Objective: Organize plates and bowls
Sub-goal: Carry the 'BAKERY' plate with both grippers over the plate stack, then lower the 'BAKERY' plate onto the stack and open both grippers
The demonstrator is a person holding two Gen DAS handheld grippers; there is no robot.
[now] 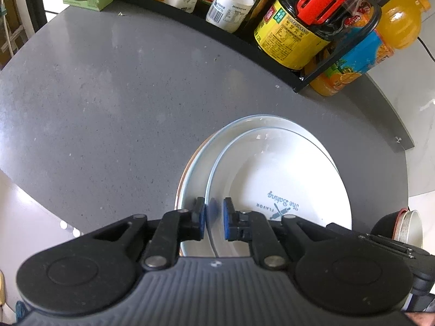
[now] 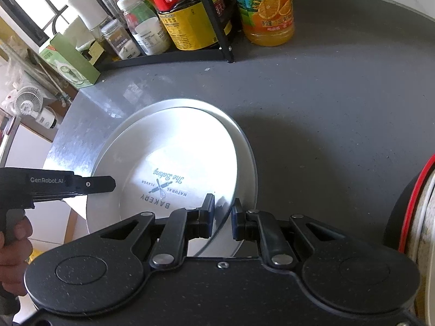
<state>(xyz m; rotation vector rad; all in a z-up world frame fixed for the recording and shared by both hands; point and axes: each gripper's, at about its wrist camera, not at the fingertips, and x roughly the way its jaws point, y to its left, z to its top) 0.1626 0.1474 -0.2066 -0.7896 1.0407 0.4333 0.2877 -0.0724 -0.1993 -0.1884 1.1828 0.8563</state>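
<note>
Both tongs point(image 1: 213, 218) point(image 2: 223, 217) straddle the top plate's point(image 1: 285, 179) rim unclenched; countertop point(image 1: 108, 95) beyond lies bare.

Your left gripper point(image 1: 213, 218) is matte black with a ribbed grey base behind the jaws, silver pivot screws and blue pads point(image 1: 227, 220) on its fingers. Your right gripper point(image 2: 223, 218) is speckled black with black pads point(image 2: 208, 214) and silver pivots. White "GenRobot.AI" lettering marks the left gripper's side.
</note>
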